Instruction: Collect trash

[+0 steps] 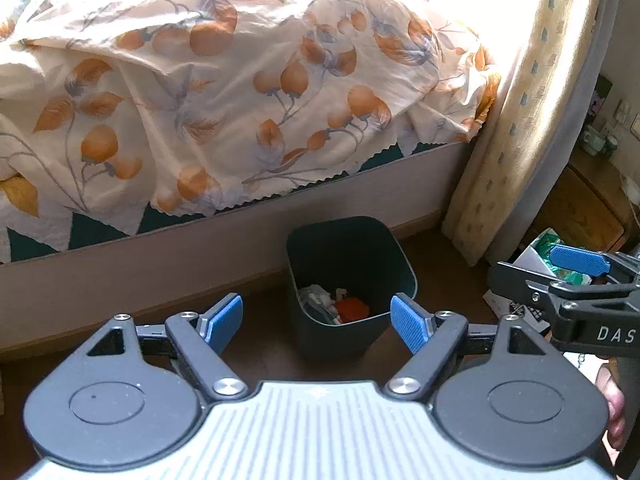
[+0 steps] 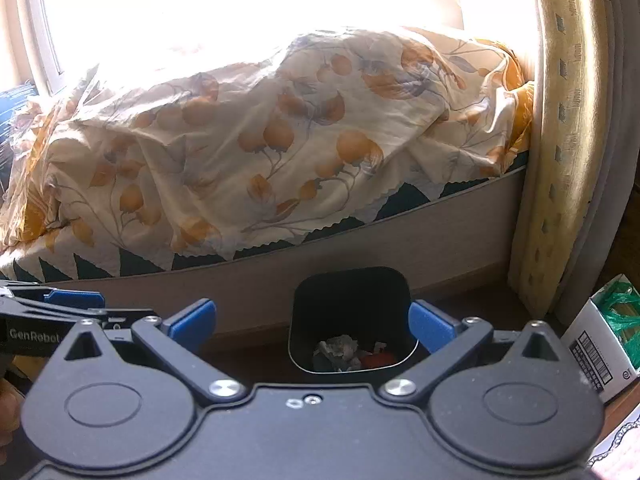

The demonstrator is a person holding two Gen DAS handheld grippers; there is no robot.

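With crumpled scraps already in the dark bin [image 1: 348, 276] at lower centre, the left gripper [image 1: 318, 322] and right gripper [image 2: 312, 322] gape empty, suggesting collection is mostly done.

Bin sitting on the floor before the bed

The bin [image 1: 350, 276] is standing on the floor [image 1: 264, 356] just in front of the bed frame [image 1: 224, 236], with trash [image 1: 336, 304] lying in its bottom. A bedspread [image 1: 224, 92] is hanging over the bed's edge behind it. A curtain [image 1: 516, 120] is hanging to the right, and a box [image 2: 600, 344] is sitting farther right.
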